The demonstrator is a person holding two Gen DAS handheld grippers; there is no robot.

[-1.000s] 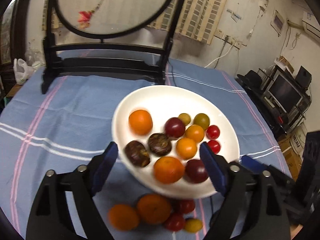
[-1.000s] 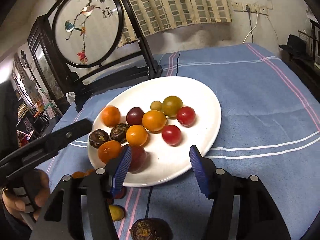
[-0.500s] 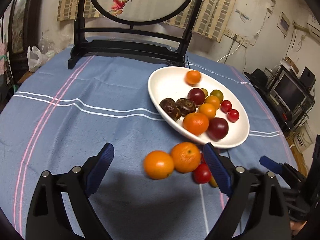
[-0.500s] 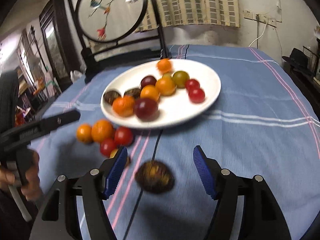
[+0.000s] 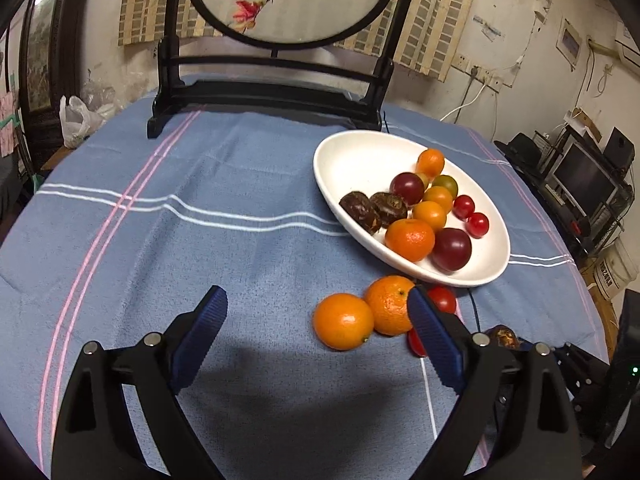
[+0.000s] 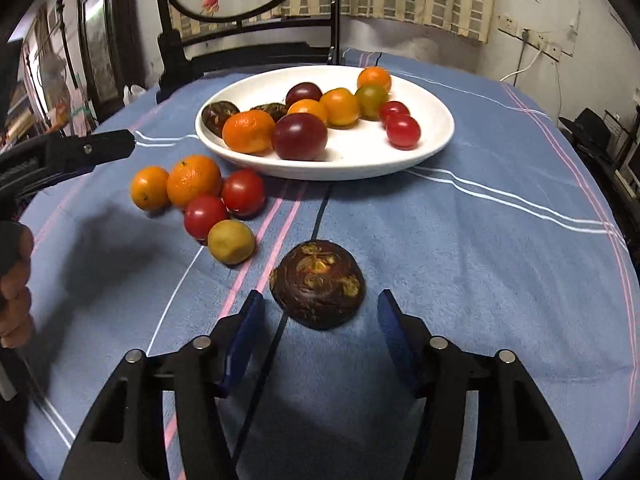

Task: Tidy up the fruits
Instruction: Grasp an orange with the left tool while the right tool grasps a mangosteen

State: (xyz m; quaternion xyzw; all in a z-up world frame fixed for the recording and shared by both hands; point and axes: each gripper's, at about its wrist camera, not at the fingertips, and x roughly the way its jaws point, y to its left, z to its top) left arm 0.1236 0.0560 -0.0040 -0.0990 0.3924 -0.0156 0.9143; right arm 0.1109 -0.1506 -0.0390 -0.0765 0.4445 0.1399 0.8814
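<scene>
At the lower left of the left wrist view, the left gripper (image 5: 316, 320) hangs wide and empty over the blue desk (image 5: 200, 240). Its right finger stands just beside two oranges (image 5: 344, 321); a careless closing could, I judge, nudge them rolling into the tomatoes (image 6: 224, 204) or off the edge. To the right, the white plate (image 6: 436, 140) sits crowded. In the lower centre of the right wrist view, the dark brown, wrinkled fruit (image 6: 318, 284) lies ahead of the right gripper (image 6: 320, 322), equally wide and empty.
</scene>
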